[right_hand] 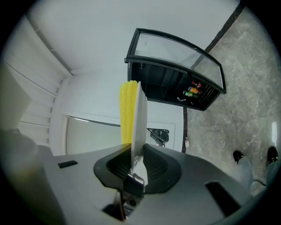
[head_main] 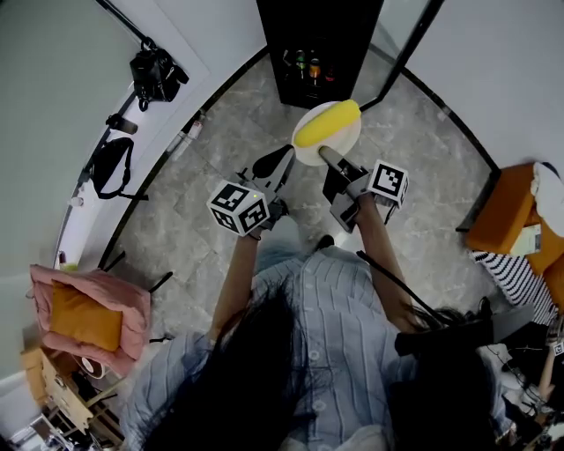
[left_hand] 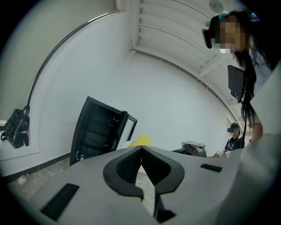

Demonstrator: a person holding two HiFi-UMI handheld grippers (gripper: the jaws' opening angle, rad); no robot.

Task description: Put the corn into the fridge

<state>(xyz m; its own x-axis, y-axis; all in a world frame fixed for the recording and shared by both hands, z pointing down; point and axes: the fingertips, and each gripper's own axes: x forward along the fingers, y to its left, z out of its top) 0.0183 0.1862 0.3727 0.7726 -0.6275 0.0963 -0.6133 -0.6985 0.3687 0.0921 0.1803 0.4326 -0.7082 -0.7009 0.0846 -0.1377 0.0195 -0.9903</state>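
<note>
Pointing forward side by side, both grippers face the open black fridge (head_main: 317, 44). The right gripper (head_main: 328, 158) has its jaws clamped on the rim of a white plate (head_main: 307, 155). The yellow corn (head_main: 328, 122) lies on this plate, outside the fridge. The left gripper (head_main: 275, 161) has its jaws closed together and holds nothing.

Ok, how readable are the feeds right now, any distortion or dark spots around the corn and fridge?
Head view: fisheye curves the walls, corn sharp, fridge interior dark. Left gripper view: black vignette corners, corn barely peeks above the jaws. Right gripper view: plate edge-on, slightly soft; fridge clear.
</note>
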